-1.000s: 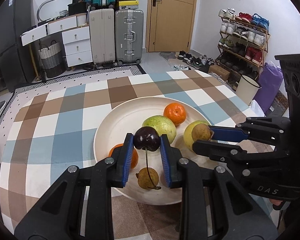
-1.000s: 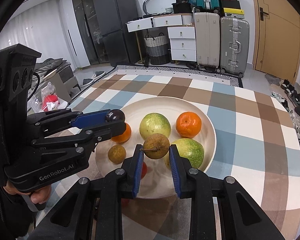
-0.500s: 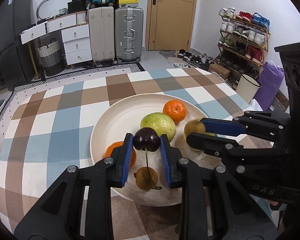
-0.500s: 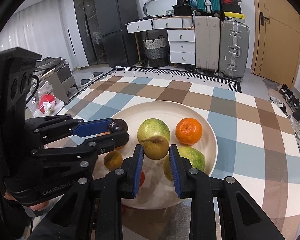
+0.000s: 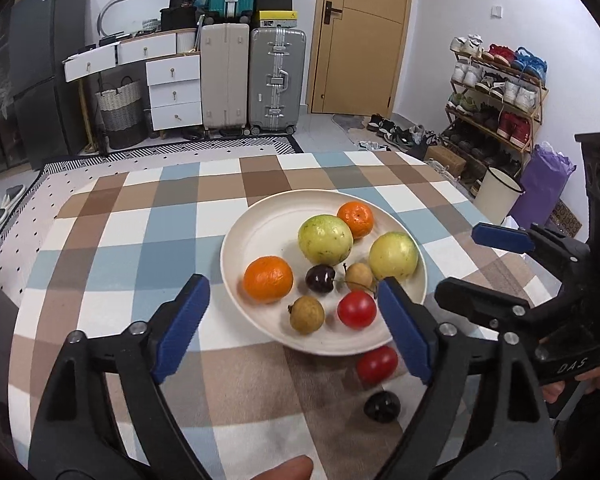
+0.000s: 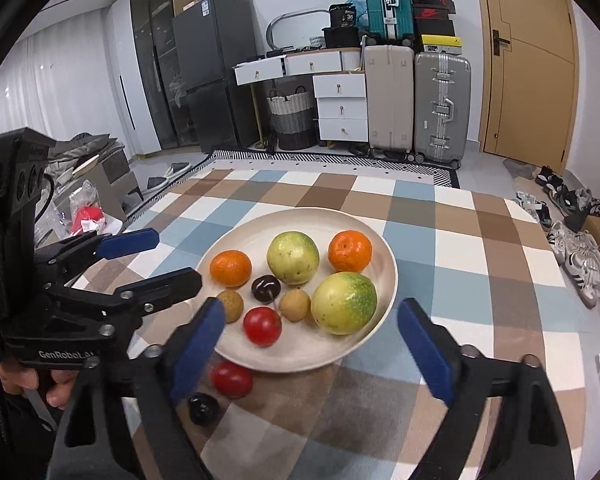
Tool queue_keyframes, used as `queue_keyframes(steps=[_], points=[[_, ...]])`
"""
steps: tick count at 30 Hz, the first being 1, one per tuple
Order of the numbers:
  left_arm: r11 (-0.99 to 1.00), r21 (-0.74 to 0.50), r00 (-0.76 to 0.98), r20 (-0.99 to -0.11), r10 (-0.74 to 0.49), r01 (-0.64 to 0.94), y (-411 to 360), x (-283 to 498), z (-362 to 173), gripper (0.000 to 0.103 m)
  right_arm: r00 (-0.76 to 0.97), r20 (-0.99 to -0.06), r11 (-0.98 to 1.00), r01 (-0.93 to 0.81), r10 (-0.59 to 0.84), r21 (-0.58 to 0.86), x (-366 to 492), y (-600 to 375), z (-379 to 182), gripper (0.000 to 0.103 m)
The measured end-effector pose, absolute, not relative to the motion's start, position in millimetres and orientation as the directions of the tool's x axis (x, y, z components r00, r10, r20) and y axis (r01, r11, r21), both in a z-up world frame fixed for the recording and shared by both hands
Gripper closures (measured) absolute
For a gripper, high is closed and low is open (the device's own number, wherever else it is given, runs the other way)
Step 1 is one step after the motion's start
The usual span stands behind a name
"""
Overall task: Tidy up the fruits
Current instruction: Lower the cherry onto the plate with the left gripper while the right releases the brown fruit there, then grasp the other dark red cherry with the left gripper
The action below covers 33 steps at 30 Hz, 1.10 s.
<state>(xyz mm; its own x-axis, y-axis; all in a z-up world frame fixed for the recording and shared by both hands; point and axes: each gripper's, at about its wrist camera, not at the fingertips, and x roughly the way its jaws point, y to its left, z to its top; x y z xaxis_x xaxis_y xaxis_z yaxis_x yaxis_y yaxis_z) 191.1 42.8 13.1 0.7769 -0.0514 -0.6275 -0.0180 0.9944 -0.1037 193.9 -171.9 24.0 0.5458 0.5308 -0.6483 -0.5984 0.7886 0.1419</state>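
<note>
Plate (image 5: 236,240) near table edge, grippers (image 5: 292,312) (image 6: 312,344) opening, seemingly empty

Plate (image 5: 256,236) left half bare; right crowded.

Ahead: white walls, tan door (image 5: 360,36), two suitcases (image 5: 252,80), white drawer unit (image 5: 174,90); shoe rack (image 5: 496,92) right, dark fridge (image 6: 210,72) left.

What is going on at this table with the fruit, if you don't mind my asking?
A person is sorting fruit onto a white plate with two handheld grippers. Both the left gripper and the right gripper have empty jaws that are opening. A cherry and longan lie on the plate; a tomato and a dark cherry remain on the tablecloth.
</note>
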Motion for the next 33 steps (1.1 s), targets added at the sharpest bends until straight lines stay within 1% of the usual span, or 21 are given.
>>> queue_keyframes(steps=[1, 2, 6, 19, 25, 33], points=[[0.994, -0.102, 0.781, -0.623, -0.041, -0.029, 44, 185, 15, 0.006, 0.543, -0.65, 0.789, -0.596, 0.531, 0.147, 191, -173, 25, 0.001], [0.994, -0.098, 0.787, -0.616, -0.024, -0.046, 46, 178, 17, 0.001, 0.538, -0.651, 0.788, -0.595, 0.535, 0.156, 188, -174, 25, 0.001], [0.994, -0.092, 0.789, -0.614, -0.005, -0.065, 50, 159, 22, 0.001, 0.521, -0.652, 0.784, -0.589, 0.551, 0.193, 178, -178, 25, 0.001], [0.99, -0.116, 0.769, -0.639, -0.017, -0.075, 45, 119, 8, 0.001, 0.524, -0.68, 0.808, -0.562, 0.513, 0.176, 149, -194, 16, 0.001], [0.988, -0.14, 0.756, -0.653, -0.044, -0.064, 38, 112, -1, 0.001, 0.513, -0.697, 0.813, -0.556, 0.501, 0.175, 143, -198, 8, 0.001], [0.99, -0.126, 0.733, -0.679, -0.039, -0.063, 26, 110, -13, 0.001, 0.477, -0.72, 0.805, -0.561, 0.505, 0.193, 140, -201, -7, 0.001]])
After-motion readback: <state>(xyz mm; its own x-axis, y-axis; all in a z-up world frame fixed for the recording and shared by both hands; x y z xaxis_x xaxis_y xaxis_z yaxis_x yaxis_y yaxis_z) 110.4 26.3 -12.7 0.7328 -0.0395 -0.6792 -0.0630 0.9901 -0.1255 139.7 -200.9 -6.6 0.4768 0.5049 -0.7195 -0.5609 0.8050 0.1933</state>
